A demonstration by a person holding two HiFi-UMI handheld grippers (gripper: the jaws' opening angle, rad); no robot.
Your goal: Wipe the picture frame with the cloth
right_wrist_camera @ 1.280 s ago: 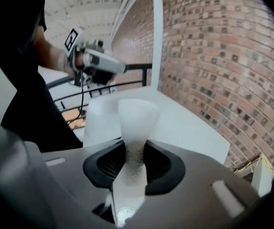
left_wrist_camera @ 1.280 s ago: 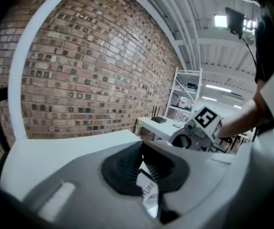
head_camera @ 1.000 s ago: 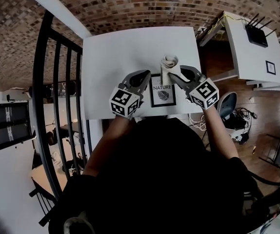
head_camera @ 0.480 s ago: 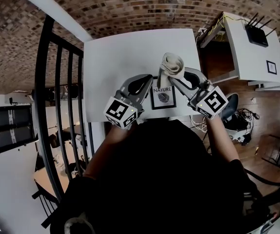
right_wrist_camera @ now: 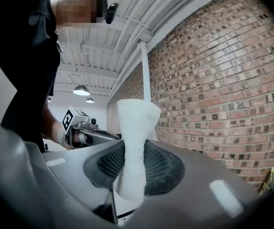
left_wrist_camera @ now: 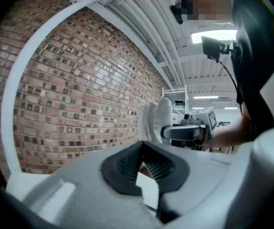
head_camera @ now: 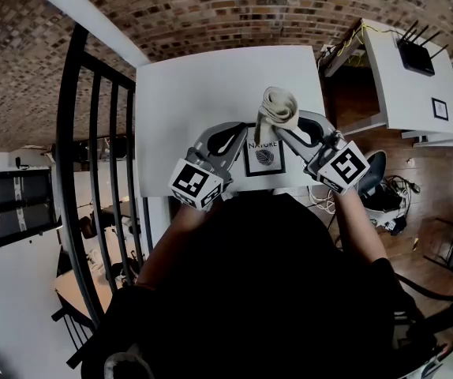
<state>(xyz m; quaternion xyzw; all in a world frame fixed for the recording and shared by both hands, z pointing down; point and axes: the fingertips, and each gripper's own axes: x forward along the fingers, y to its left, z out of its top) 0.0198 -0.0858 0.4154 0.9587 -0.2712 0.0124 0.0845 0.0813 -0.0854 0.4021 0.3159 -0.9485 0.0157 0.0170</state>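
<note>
The picture frame (head_camera: 263, 153), black-edged with a leaf print, is held face up over the near edge of the white table (head_camera: 203, 85). My left gripper (head_camera: 244, 137) is shut on the frame's left edge; in the left gripper view a thin white edge of the frame (left_wrist_camera: 147, 189) sits between its jaws (left_wrist_camera: 144, 163). My right gripper (head_camera: 278, 132) is shut on a rolled beige cloth (head_camera: 277, 105), which stands up above the frame's top right corner. The right gripper view shows the cloth (right_wrist_camera: 134, 142) pinched in its jaws (right_wrist_camera: 132, 168), with the left gripper (right_wrist_camera: 87, 130) beyond it.
A black metal railing (head_camera: 92, 156) runs along the left of the table. A brick wall (head_camera: 211, 6) stands behind it. To the right is a white desk (head_camera: 404, 85) with a router (head_camera: 416, 54), and cables lie on the wooden floor (head_camera: 392, 204).
Both grippers have drawn slightly towards the person and lifted. The cloth now stands a little higher over the frame's top edge. Both grips are unchanged.
</note>
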